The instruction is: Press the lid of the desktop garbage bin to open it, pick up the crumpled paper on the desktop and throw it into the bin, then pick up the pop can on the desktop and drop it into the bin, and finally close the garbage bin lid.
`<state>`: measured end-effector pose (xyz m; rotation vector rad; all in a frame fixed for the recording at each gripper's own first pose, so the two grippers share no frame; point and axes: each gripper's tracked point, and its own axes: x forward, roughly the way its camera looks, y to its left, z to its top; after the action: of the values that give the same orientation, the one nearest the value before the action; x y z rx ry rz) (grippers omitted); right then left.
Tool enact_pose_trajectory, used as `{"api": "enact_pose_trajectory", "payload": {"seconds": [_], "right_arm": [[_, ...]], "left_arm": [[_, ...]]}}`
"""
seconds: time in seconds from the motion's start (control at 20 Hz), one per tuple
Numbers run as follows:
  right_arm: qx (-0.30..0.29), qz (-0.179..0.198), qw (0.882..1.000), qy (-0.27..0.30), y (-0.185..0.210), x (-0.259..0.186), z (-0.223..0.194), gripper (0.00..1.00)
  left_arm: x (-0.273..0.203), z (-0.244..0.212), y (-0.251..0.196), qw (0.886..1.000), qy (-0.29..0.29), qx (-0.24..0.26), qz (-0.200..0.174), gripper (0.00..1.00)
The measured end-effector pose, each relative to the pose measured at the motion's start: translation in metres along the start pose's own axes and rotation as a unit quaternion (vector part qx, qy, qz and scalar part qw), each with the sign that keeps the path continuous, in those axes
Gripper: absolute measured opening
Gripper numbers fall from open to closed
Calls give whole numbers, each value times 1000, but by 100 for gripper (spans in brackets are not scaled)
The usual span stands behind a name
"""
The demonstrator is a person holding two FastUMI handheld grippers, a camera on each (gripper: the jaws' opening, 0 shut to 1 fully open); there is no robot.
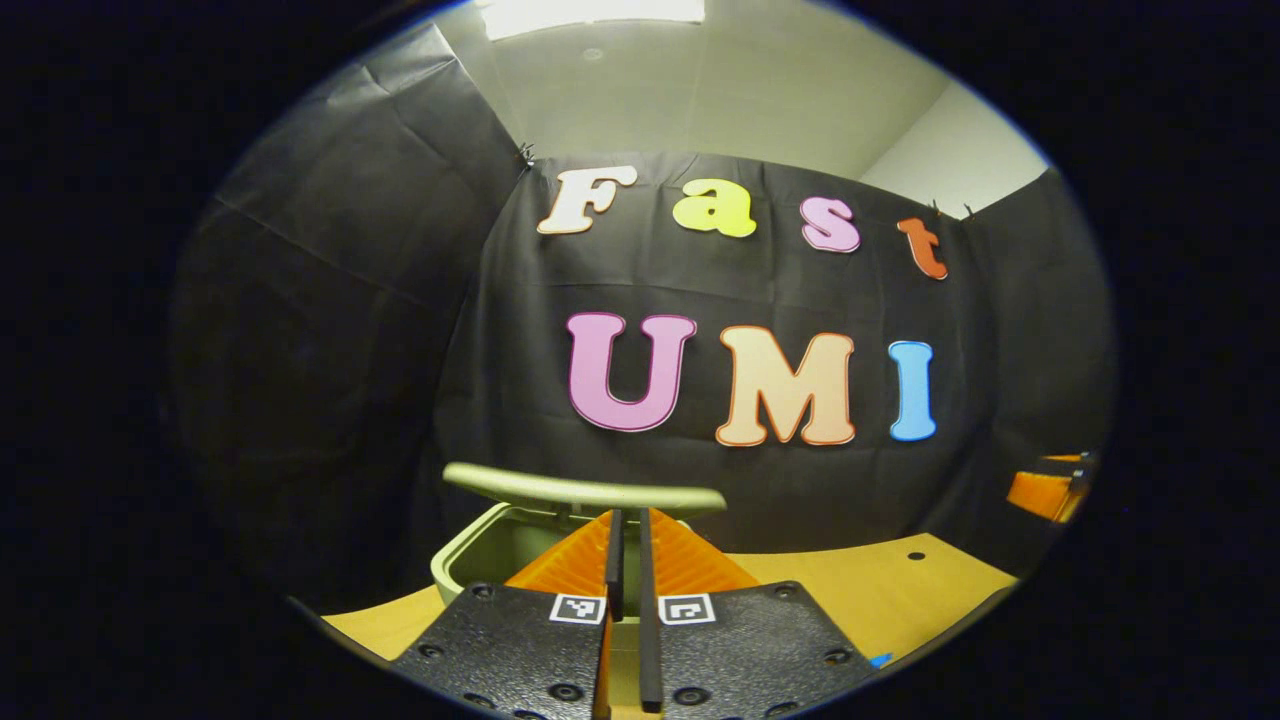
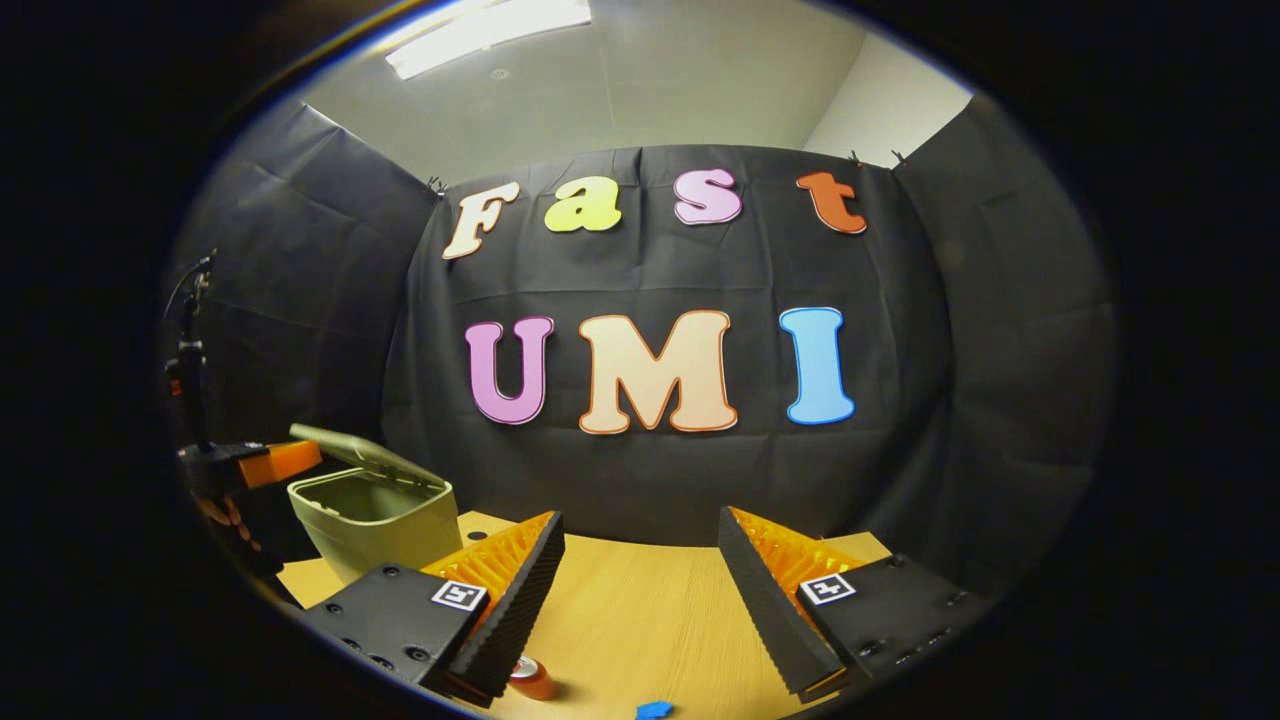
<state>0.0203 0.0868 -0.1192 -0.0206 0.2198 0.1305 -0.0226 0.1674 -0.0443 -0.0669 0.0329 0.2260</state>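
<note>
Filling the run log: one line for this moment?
bin lid: up | bin: open | left gripper: shut, at bin | right gripper: open | pop can: on desk

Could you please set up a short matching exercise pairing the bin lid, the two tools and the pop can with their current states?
Things:
1. bin lid
2. left tool
3. right tool
4. pop can

States:
A. fingers wide apart, nothing between them
B. lying on the table at the view's bottom edge
C. raised, bin open
D. fingers close together

Pairs: 1-C, 2-D, 3-A, 4-B
</note>
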Motion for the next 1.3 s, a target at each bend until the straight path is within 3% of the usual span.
{"api": "enact_pose_trajectory", "payload": {"seconds": [0.2,0.45,0.95,1.15,1.3], "right_arm": [[-3,12,999,31,-13,1,-33,95],[2,23,995,97,-29,2,-97,97],[-31,53,972,226,-31,-8,-226,98],[-40,60,954,292,-27,-23,-285,98],[-39,56,927,368,-28,-39,-335,96]], "left_arm": [[-11,2,-30,1000,-1,22,-16,61],[-27,2,-60,999,-5,45,-26,90],[-41,-4,-68,998,12,59,-5,92],[-45,-7,-59,998,21,64,3,91],[-47,-11,-52,997,31,72,7,92]]}}
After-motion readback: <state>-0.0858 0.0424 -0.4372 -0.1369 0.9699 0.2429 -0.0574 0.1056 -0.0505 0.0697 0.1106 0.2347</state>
